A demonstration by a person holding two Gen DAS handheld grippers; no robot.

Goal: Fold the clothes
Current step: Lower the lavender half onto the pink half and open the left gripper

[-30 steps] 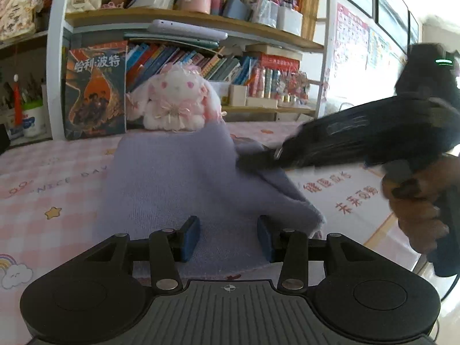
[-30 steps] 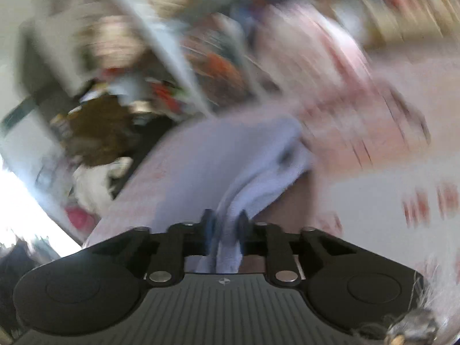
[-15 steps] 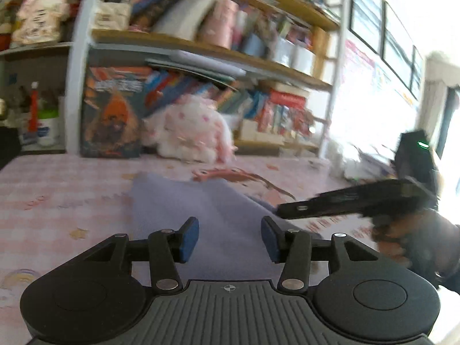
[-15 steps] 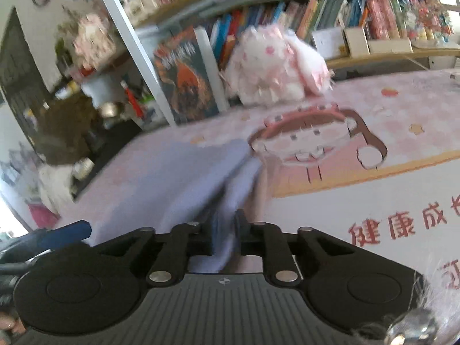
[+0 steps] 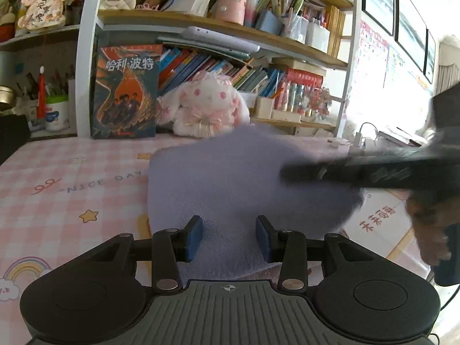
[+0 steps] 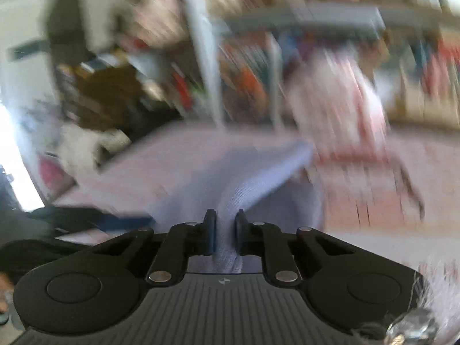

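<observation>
While right gripper point(image 6: 225, 231) closes on cloth point(image 6: 230, 192), left gripper point(image 5: 228, 237) gapes.

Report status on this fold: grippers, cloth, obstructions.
Right gripper closing on lavender cloth. Left gripper open, closing, over cloth. Nothing blocking.

Both tools share one build — the left claw point(image 5: 228, 237) along the bottom of its frame has a black ribbed body, round side discs, silver screws and blue pads point(image 5: 193, 238). The right claw point(image 6: 225, 231) shows darker pads — a crosshair mark sits mid-body.
</observation>
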